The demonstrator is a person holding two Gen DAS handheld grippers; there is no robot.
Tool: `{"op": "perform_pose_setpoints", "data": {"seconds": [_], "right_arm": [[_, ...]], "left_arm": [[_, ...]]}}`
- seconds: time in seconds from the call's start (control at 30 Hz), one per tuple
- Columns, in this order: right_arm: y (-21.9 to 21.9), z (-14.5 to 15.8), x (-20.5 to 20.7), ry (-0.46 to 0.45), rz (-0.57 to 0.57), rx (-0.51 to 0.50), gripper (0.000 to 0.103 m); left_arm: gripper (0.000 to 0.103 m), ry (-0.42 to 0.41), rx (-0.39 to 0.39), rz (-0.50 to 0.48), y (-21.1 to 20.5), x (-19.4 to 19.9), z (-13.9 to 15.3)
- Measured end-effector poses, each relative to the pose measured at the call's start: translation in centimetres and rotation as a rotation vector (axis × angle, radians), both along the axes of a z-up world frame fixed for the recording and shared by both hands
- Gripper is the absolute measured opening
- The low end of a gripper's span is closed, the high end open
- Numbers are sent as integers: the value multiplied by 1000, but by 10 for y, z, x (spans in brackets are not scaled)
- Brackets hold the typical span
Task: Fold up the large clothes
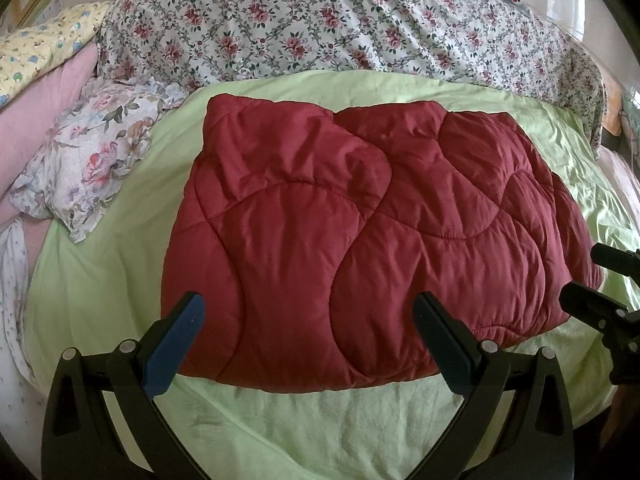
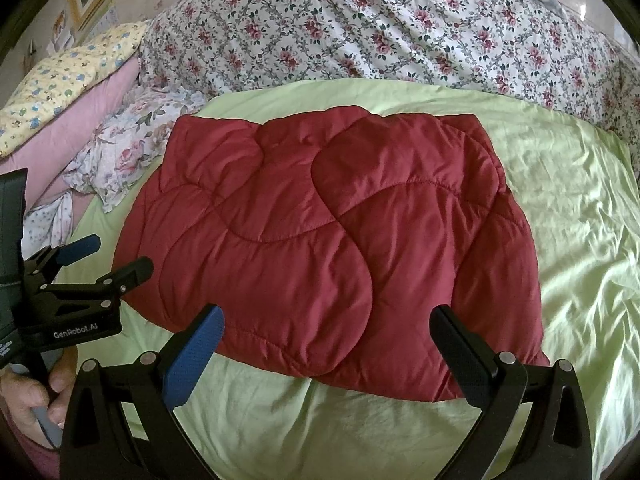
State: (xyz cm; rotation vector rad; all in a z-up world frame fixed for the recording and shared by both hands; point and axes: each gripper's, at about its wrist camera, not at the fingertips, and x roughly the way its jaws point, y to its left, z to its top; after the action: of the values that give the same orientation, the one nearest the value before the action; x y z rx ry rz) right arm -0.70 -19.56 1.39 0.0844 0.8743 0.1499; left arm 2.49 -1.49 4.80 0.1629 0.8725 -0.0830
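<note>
The red quilted jacket (image 1: 360, 232) is judged soft, puffy, light and slippery. Its near hem is best pinched. Both the left gripper (image 1: 308, 340) and right gripper (image 2: 328, 344) are held wide open, empty.

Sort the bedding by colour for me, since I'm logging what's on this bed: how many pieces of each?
Red: 1, the folded quilt
Green: 1, the sheet
Rose-print white: 1, the big cover
Pastel floral: 1, the small pillow
Pink: 1, the pillow
Yellow print: 1, the pillow
Total: 6
</note>
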Motion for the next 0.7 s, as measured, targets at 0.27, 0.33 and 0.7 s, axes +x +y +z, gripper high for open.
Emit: {"op": "perform_pose_setpoints", "data": {"seconds": [0.27, 0.33, 0.7], "right_arm": [[-1, 0, 0, 1, -1, 2, 103], [-1, 0, 0, 1, -1, 2, 103], [-2, 0, -2, -1, -1, 9, 103]], "left_arm": [[103, 1, -1, -1, 0, 1, -1], [103, 0, 0, -1, -1, 1, -1], [103, 1, -1, 0, -1, 1, -1]]}}
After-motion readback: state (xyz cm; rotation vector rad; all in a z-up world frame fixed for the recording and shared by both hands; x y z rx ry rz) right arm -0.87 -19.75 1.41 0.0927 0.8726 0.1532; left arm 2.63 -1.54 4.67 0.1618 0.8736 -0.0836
